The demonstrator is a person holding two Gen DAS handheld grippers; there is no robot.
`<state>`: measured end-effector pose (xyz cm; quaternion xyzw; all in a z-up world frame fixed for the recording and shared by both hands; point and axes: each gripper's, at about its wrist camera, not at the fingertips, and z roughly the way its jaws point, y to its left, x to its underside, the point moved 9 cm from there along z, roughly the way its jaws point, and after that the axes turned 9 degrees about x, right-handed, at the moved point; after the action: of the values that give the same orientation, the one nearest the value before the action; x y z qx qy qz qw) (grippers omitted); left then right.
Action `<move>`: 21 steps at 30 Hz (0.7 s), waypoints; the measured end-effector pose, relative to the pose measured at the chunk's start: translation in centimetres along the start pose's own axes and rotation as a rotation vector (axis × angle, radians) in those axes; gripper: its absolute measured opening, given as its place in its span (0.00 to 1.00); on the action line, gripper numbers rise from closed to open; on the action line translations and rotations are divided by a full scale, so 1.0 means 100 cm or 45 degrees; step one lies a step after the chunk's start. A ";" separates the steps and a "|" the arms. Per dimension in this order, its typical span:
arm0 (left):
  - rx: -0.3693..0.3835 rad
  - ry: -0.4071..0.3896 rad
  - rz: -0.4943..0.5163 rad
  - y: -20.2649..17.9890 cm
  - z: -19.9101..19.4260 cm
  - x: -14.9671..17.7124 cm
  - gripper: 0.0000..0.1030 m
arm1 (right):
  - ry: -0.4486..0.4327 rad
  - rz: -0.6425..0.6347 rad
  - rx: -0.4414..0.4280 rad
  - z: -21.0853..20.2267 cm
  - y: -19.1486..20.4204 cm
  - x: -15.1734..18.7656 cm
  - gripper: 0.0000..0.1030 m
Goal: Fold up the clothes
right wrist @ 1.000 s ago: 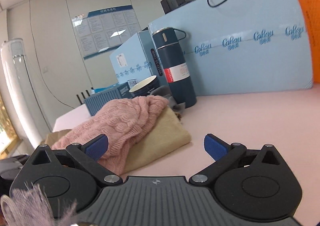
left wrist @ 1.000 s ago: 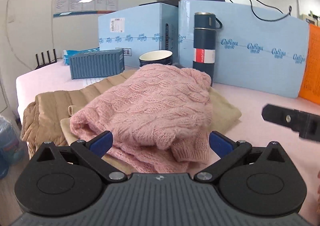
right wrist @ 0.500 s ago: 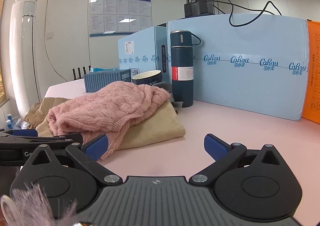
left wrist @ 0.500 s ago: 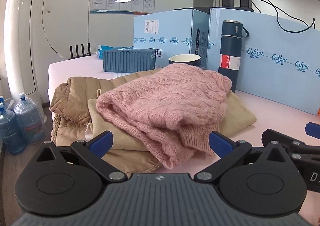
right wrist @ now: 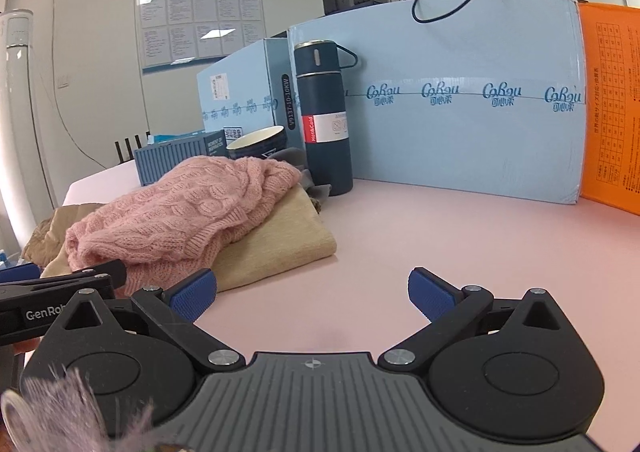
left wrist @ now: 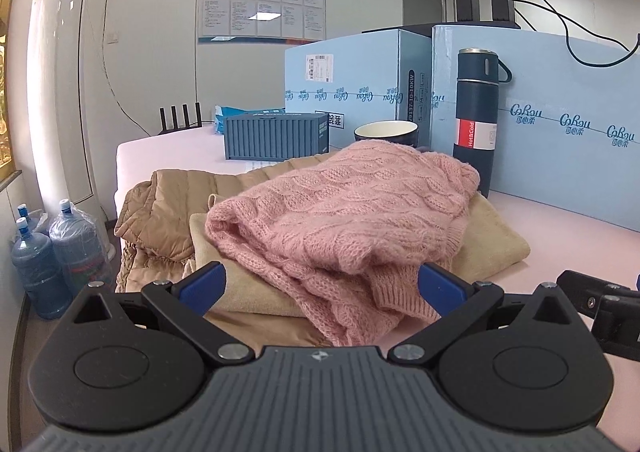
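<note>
A folded pink cable-knit sweater (left wrist: 344,211) (right wrist: 188,207) lies on a folded beige garment (left wrist: 488,244) (right wrist: 280,248), itself on a tan quilted jacket (left wrist: 168,207) (right wrist: 48,228), all on the pink table (right wrist: 460,244). My left gripper (left wrist: 322,286) is open just in front of the sweater's near hem, nothing between its blue pads. To the sweater's right, my right gripper (right wrist: 312,294) hangs open over bare table. Each gripper shows at the edge of the other's view.
A dark blue flask (left wrist: 476,119) (right wrist: 324,115), a dark cup (left wrist: 386,131) and a blue container-shaped box (left wrist: 276,135) stand behind the clothes. Light blue cartons (right wrist: 460,99) and an orange box (right wrist: 612,103) wall the back. Water bottles (left wrist: 60,252) stand on the floor at left.
Both grippers have drawn back and levelled out from the pile, so the views now show more of the room. The clothes have not moved; both grippers stayed open.
</note>
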<state>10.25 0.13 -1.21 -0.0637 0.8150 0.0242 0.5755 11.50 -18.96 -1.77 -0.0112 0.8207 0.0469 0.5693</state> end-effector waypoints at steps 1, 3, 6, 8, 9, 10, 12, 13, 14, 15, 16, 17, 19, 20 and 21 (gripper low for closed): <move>-0.001 0.005 -0.003 0.000 0.001 0.001 1.00 | 0.007 0.003 0.007 0.001 -0.001 0.001 1.00; -0.004 0.016 -0.009 0.001 0.003 0.003 1.00 | 0.011 0.000 0.015 0.001 -0.001 0.001 1.00; 0.003 0.038 -0.014 0.002 0.006 0.005 1.00 | 0.021 -0.007 0.027 0.003 -0.001 0.002 1.00; 0.008 0.053 -0.016 0.002 0.007 0.007 1.00 | 0.037 -0.016 0.033 0.006 -0.002 0.004 1.00; 0.010 0.061 -0.018 0.002 0.008 0.008 1.00 | 0.044 -0.021 0.037 0.006 -0.001 0.005 1.00; 0.014 0.069 -0.020 0.002 0.009 0.009 1.00 | 0.051 -0.026 0.040 0.007 -0.001 0.006 1.00; 0.025 0.094 -0.024 0.002 0.012 0.011 1.00 | 0.065 -0.036 0.047 0.009 0.000 0.007 1.00; 0.024 0.108 -0.025 0.002 0.014 0.013 1.00 | 0.072 -0.041 0.050 0.009 0.000 0.008 1.00; 0.024 0.110 -0.023 0.002 0.014 0.013 1.00 | 0.079 -0.046 0.053 0.010 0.001 0.009 1.00; 0.023 0.113 -0.021 0.002 0.015 0.013 1.00 | 0.085 -0.051 0.057 0.011 0.001 0.009 1.00; 0.023 0.115 -0.020 0.002 0.015 0.013 1.00 | 0.091 -0.054 0.059 0.012 0.001 0.010 1.00; 0.023 0.117 -0.018 0.002 0.015 0.014 1.00 | 0.095 -0.055 0.058 0.014 0.000 0.010 1.00; 0.022 0.122 -0.015 0.001 0.016 0.014 1.00 | 0.104 -0.054 0.062 0.015 0.000 0.011 1.00; 0.021 0.124 -0.013 0.001 0.016 0.015 1.00 | 0.110 -0.053 0.066 0.016 -0.001 0.012 1.00; 0.021 0.126 -0.012 0.001 0.016 0.015 1.00 | 0.115 -0.052 0.071 0.017 -0.001 0.012 1.00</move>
<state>11.27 0.30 -3.18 -0.0637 0.8423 0.0116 0.5351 12.66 -18.91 -3.50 -0.0141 0.8462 0.0117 0.5326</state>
